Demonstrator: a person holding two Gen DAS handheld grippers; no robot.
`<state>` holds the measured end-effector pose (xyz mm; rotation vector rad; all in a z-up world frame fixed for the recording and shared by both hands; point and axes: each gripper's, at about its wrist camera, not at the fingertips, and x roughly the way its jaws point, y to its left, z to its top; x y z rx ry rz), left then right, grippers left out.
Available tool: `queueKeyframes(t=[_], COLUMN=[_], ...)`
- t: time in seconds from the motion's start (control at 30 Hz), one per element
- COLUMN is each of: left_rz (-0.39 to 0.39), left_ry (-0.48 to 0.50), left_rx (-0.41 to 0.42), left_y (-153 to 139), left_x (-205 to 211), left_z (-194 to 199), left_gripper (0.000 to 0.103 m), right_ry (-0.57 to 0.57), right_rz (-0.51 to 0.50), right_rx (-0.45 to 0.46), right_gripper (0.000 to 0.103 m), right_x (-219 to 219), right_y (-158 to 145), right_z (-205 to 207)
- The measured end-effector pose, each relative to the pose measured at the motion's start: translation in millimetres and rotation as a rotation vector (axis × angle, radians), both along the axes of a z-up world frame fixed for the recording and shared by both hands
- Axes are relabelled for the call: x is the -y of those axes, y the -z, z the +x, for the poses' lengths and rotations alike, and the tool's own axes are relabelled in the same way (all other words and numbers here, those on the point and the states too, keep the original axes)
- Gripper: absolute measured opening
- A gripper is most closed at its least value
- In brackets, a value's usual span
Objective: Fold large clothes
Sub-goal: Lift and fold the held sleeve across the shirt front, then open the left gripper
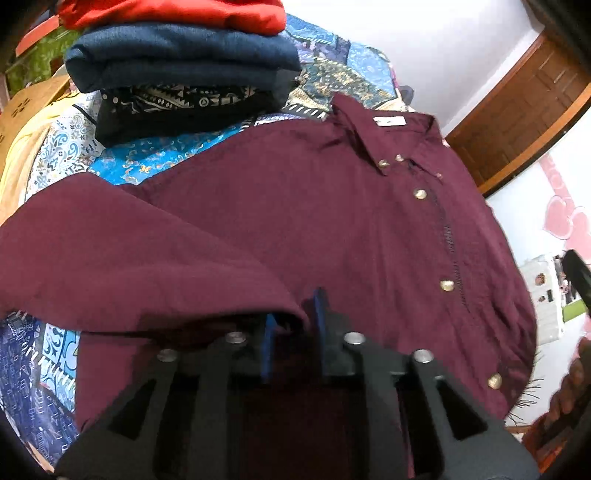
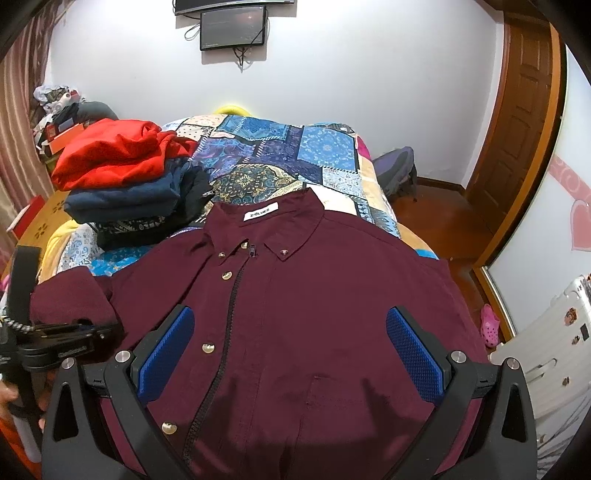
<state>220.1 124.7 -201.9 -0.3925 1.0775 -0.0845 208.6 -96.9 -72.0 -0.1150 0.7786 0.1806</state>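
A large maroon button shirt (image 2: 332, 295) lies face up on the patchwork bedspread (image 2: 280, 155), collar toward the far wall. It also fills the left wrist view (image 1: 314, 221). My left gripper (image 1: 295, 325) is shut on the shirt's left sleeve (image 1: 129, 258), which is lifted and drawn over the body. In the right wrist view the left gripper (image 2: 88, 328) sits at the left, holding that sleeve (image 2: 70, 299). My right gripper (image 2: 291, 354) is open and empty, hovering just above the shirt's lower front.
A stack of folded clothes, red on top (image 2: 118, 155) over navy (image 2: 125, 199), stands on the bed's left (image 1: 177, 55). A wooden door (image 2: 517, 129) is at the right, a white case (image 2: 546, 332) beside the bed, a screen (image 2: 232, 26) on the wall.
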Motion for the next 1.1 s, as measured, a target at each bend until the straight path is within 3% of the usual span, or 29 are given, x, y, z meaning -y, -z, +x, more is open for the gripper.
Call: queueKeyframes(t=[0.1,0.2,0.4,0.6,0.7,0.9,1.03,1.07,1.1], left_rz=[0.008,0.023,0.029,-0.053,-0.172,-0.417,-0.421,-0.402,-0.369], left_ry=[-0.030,-0.087,-0.355,-0.621,-0.705,-0.748,-0.745,-0.742,-0.737], left_rx=[0.051,0.101,0.165,0.084,0.029,-0.038,-0.053,-0.050,-0.039], left_y=[-18.7,-39.8,-54.3,-17.5,16.4,72.9,85.2,83.1,81.2], left_x=[-11.8,-36.8,-118.5,-200.7,-229.1,-246.8,-246.9,-246.6,-246.7], left_z=[-17.4,-25.4,-62.9,-94.2,-106.0,-97.5,-81.6,-78.5,-73.2], left_gripper=[0.044,0.051,0.061,0.062,0.062,0.062,0.061,0.057,0.043], right_ry=[-0.004,-0.012,-0.030,-0.021,-0.011,0.003,0.010,0.013,0.017], right_rz=[0.007,0.004,-0.018,-0.015,-0.026,-0.056,-0.073,-0.078,-0.081], right_rx=[-0.004,-0.004,0.006,0.019,0.012,-0.008,-0.022,-0.024,-0.027], right_gripper=[0.103,0.103,0.103,0.103,0.103,0.103,0.103,0.103,0.103], right_x=[-1.9,-5.9,-16.9,-20.2,-22.1,-25.0,-23.9,-23.1,-22.0], right_y=[0.1,0.1,-0.7,-3.3,-2.1,3.3,7.3,8.5,9.6], right_z=[0.1,-0.2,0.8,3.9,8.2,13.6,16.9,17.8,18.2])
